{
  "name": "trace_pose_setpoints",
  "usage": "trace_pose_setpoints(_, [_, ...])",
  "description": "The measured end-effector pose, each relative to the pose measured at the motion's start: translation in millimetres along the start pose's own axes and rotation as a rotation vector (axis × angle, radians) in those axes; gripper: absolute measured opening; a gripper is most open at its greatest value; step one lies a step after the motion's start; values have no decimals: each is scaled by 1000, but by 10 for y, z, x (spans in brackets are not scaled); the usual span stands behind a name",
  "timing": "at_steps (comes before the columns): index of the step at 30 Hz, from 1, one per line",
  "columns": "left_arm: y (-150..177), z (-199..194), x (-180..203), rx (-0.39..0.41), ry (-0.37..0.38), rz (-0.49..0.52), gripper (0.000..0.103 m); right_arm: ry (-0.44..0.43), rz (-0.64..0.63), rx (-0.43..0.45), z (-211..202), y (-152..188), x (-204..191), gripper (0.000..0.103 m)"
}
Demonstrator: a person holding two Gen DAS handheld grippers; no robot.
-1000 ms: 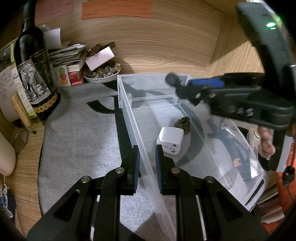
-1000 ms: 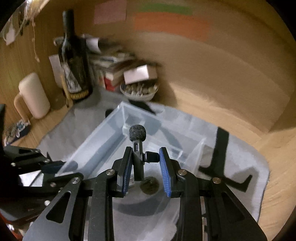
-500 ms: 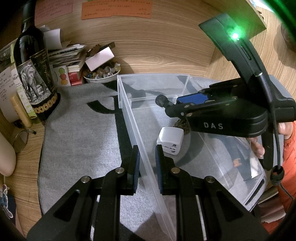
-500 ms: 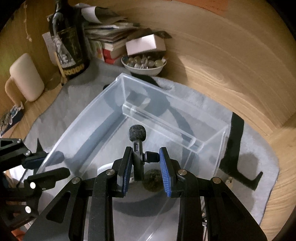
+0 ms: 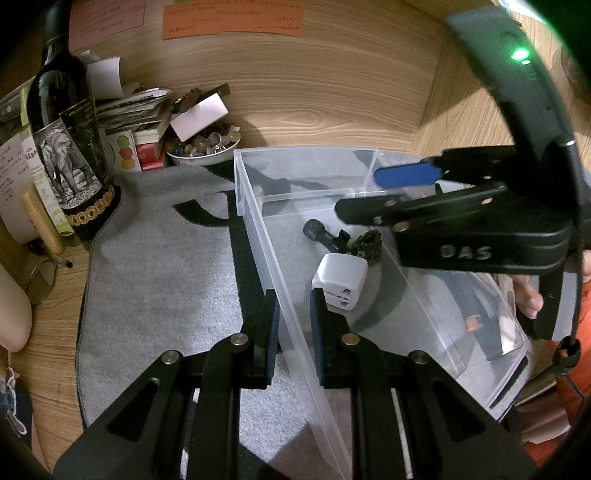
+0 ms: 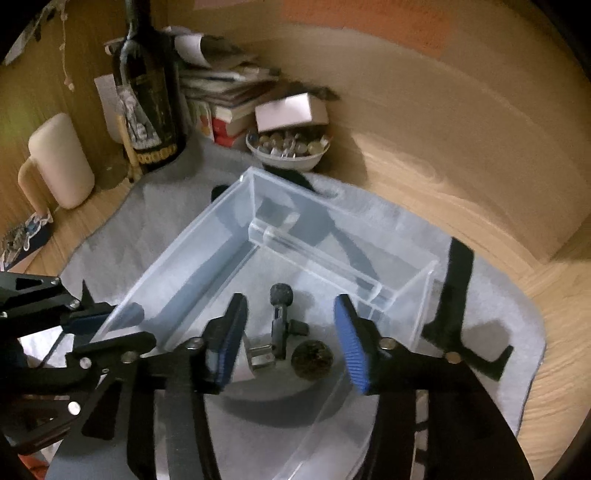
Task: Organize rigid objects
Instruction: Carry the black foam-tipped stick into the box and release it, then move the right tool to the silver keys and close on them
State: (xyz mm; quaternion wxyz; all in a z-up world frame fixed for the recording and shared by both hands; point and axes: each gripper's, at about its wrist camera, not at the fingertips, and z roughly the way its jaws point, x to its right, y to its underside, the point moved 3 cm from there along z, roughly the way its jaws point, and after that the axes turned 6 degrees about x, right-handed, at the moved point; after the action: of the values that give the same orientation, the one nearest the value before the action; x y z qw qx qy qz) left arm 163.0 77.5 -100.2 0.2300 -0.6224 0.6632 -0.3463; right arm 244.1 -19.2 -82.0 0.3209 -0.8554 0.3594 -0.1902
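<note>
**Microphone dropped into the bin**

My right gripper (image 6: 291, 339), which held the small microphone (image 5: 325, 236) a second ago, is opening; it now lies free in the clear bin (image 5: 258, 229) beside the white adapter (image 5: 341, 282) and pinecone-like lump (image 5: 369, 245). My left gripper (image 5: 293, 321) stays clamped on the bin's wall. The figure at the bin's far end is half hidden.

Place: a home desk corner, looking lived-in
Walls: wood panels (image 5: 332, 92) are closing in the surface, with paper notes (image 5: 232, 18) hanging on them
Clutter: a wine bottle (image 5: 66, 147), stacked books (image 5: 136, 110), a bowl of trinkets (image 5: 203, 147) and a cream mug (image 6: 59, 162) are crowding the grey mat (image 5: 166, 277)
</note>
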Motion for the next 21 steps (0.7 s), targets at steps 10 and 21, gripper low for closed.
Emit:
trace_pose_setpoints(10, [-5, 9, 1, -1, -4, 3, 16, 87, 25, 141, -454, -62, 183, 77])
trace_pose_setpoints(21, [4, 7, 16, -1, -8, 6, 16, 181, 172, 213, -790, 11, 714, 82])
